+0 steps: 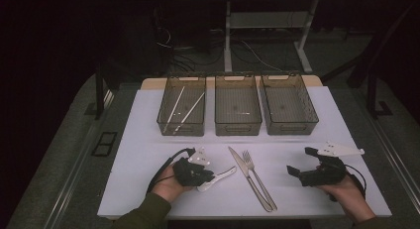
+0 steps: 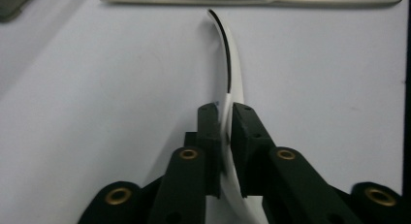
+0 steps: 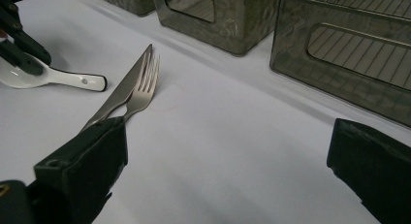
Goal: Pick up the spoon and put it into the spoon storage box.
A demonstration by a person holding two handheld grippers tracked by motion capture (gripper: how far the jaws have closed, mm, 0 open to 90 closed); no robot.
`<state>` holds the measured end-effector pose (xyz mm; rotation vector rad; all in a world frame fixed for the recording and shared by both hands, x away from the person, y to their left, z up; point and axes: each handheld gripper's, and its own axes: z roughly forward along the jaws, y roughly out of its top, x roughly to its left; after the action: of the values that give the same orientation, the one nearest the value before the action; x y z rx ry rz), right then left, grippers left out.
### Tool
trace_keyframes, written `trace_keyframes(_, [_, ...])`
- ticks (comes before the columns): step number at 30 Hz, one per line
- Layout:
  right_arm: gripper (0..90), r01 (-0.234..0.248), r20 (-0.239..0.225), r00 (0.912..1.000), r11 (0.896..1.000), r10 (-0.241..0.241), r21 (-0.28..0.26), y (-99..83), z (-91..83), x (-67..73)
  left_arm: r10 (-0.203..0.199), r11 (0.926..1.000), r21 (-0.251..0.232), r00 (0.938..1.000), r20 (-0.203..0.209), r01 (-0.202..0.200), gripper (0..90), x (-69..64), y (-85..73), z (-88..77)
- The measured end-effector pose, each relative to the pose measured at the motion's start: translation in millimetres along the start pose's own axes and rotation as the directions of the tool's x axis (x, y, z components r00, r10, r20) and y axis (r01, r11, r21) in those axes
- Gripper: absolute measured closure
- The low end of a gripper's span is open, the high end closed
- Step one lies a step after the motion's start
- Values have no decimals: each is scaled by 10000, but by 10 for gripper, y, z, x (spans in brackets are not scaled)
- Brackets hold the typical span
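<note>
1. Left gripper (image 1: 210,177) sits at the near left of the table (image 1: 148,154), and its jaws are pinched tight on a white spoon (image 1: 220,176). In the left gripper view the pads (image 2: 213,132) press on both sides of the spoon's edge (image 2: 232,83).
2. The spoon lies low over the white surface, handle poking right toward the cutlery.
3. Right gripper (image 1: 299,164) is at the near right, jaws spread wide apart with nothing between them.
4. A knife (image 1: 247,177) and a fork (image 1: 257,174) lie side by side, touching, in the near middle between the two grippers.
5. Three smoky bins line the far side. The left bin (image 1: 182,106) has chopsticks (image 1: 174,109) in it.
6. The middle bin (image 1: 237,106) and the right bin (image 1: 288,105) sit just beside it.
</note>
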<state>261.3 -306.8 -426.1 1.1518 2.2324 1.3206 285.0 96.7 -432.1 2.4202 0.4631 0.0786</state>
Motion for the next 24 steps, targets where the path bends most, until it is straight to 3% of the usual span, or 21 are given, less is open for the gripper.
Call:
trace_keyframes(11, [8,-38,-6,10000,10000,38,-48,1,-11,-4,38,10000,-42,10000,44,-38,836,-12,46,-17])
trace_keyframes(24, [9,8,-37,10000,10000,-8,-12,1,-6,2,-149,9976,-678,9999,-81,143,836,39,54,-137])
